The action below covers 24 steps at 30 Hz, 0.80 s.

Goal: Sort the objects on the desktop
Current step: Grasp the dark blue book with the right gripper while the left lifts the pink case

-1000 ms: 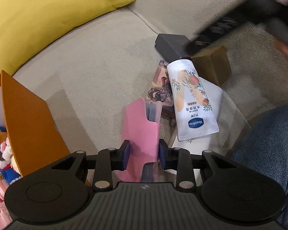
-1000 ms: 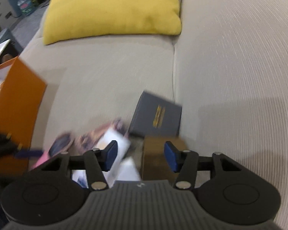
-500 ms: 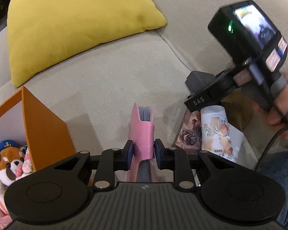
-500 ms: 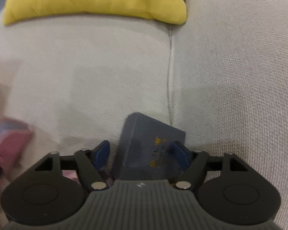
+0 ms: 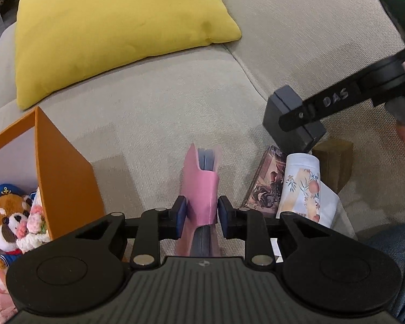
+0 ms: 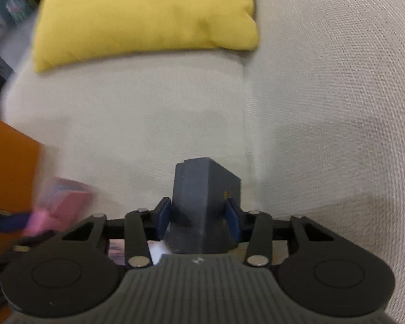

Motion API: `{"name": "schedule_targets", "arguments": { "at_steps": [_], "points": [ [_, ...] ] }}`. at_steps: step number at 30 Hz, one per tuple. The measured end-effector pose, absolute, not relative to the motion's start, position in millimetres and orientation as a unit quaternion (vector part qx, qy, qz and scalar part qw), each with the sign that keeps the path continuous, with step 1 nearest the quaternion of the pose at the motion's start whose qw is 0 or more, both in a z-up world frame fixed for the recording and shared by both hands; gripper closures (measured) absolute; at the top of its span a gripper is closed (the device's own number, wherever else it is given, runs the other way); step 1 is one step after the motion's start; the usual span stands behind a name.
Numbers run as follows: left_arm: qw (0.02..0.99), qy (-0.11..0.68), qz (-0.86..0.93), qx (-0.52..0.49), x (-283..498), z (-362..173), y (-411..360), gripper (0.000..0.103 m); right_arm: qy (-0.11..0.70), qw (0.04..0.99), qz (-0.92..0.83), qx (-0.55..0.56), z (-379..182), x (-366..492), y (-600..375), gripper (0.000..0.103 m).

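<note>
My left gripper (image 5: 199,212) is shut on a pink case (image 5: 202,186) with a dark item inside, held above the sofa seat. My right gripper (image 6: 199,213) is shut on a dark grey box (image 6: 205,197) and holds it lifted; in the left wrist view the box (image 5: 286,113) hangs at the right under the right gripper's finger. On the seat lie a white Vaseline tube (image 5: 301,186), a picture card pack (image 5: 267,178) and a brown box (image 5: 334,159). The pink case shows blurred at the left in the right wrist view (image 6: 59,199).
An orange box (image 5: 59,172) stands at the left with plush toys (image 5: 10,216) inside; it also shows in the right wrist view (image 6: 8,172). A yellow cushion (image 5: 108,24) leans at the back of the beige sofa (image 5: 162,102). A person's jeans leg (image 5: 397,259) is at the right.
My right gripper closed on the dark grey box and lifted it off the seat. My left gripper stayed shut on the pink case and raised it slightly.
</note>
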State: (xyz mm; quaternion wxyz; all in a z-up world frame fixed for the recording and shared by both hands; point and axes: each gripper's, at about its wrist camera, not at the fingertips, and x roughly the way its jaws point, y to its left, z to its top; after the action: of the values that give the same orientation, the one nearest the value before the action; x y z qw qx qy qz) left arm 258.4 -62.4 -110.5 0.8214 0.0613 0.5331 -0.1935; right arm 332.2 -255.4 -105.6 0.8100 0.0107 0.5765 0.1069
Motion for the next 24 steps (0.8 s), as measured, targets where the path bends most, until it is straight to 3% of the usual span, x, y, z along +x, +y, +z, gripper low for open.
{"name": "schedule_targets", "arguments": {
  "at_steps": [10,20,24],
  "points": [
    [0.822,0.539,-0.177,0.050,262,-115,-57,0.076,0.585,0.808,0.061,0.034,-115,332,-289,0.067],
    [0.842,0.502,-0.196,0.027,219,-62,-32,0.078,0.517,0.846,0.127,0.036,-45,281,-257,0.067],
    [0.833,0.513,-0.199,0.061,205,-55,-35,0.077,0.510,0.844,0.165,0.024,-35,257,-229,0.067]
  ]
}}
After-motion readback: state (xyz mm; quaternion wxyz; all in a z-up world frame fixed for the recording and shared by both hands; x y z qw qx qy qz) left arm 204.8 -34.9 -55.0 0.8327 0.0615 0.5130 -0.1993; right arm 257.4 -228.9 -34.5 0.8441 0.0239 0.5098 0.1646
